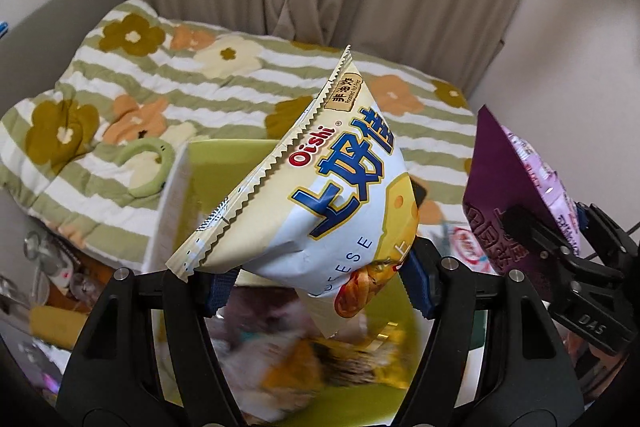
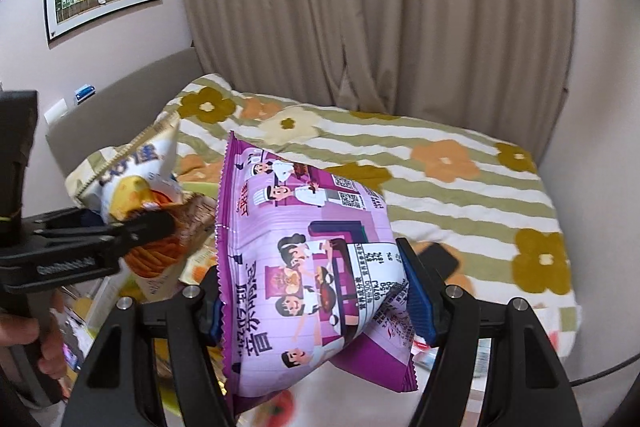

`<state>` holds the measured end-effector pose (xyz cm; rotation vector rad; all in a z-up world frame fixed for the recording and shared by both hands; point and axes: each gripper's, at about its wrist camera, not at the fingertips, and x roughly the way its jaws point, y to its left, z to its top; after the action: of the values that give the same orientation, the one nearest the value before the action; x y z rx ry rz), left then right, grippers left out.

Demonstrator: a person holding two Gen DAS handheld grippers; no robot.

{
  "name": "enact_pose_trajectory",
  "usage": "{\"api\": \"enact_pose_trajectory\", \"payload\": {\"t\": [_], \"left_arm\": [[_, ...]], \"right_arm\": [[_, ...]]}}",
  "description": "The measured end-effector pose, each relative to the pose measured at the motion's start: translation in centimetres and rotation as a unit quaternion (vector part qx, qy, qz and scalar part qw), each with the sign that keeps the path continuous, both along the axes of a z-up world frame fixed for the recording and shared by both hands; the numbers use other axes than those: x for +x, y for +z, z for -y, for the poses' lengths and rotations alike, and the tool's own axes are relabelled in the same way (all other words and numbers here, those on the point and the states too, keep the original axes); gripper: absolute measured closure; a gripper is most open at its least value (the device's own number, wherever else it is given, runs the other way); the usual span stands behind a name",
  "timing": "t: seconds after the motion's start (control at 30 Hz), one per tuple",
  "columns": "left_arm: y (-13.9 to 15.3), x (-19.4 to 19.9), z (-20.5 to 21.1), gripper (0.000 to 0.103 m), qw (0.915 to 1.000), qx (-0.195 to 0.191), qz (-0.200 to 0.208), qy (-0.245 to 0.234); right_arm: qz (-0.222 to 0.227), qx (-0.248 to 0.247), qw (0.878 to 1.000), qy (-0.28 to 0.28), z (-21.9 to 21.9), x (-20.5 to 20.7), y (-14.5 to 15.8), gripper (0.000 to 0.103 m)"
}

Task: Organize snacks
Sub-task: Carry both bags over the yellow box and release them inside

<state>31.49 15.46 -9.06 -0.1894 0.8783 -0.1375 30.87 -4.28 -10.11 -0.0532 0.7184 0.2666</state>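
Currently the left gripper [image 1: 320,287] pinches the white-and-yellow Oishi cheese bag [image 1: 328,195] by its lower body, seam uppermost; the right gripper [image 2: 316,311] clamps the purple snack bag [image 2: 308,267] across its middle; both bags are airborne, presumably held clear for transfer; below the left jaws lies a yellow-green bin [image 1: 216,163] with blurred packets, the likely destination; beyond it lies the floral striped quilt [image 1: 168,83].

Snacks in green box [image 1: 224,163], bottom centre of left view: motion-blurred, can't ID. Clutter [image 1: 52,267] lower left, same view: blurred too. Phone [image 2: 438,259] mid-right of right view: half hidden behind purple bag [image 2: 304,267]. Hand [image 2: 24,331] cut by left edge.
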Motion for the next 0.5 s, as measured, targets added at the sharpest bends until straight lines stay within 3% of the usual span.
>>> {"api": "enact_pose_trajectory", "payload": {"t": [0.33,0.37,0.47,0.5], "left_arm": [[-6.2,7.0,-4.5,0.036,0.9977,0.012,-0.064,-0.018],[-6.7,7.3,-4.5,0.031,0.9976,0.014,-0.065,-0.018],[-7.8,8.3,-4.6,0.001,0.9962,0.036,-0.078,-0.015],[-8.0,8.2,-4.7,0.001,0.9962,0.038,-0.078,-0.011]], "right_arm": [[-0.049,0.014,0.999,-0.011,-5.1,3.6,-3.3,0.038],[-0.053,0.011,0.998,-0.012,-5.4,4.0,-3.7,0.038],[-0.059,0.007,0.998,-0.013,-6.1,4.3,-4.1,0.038],[-0.060,0.006,0.998,-0.012,-6.3,4.5,-4.1,0.038]]}}
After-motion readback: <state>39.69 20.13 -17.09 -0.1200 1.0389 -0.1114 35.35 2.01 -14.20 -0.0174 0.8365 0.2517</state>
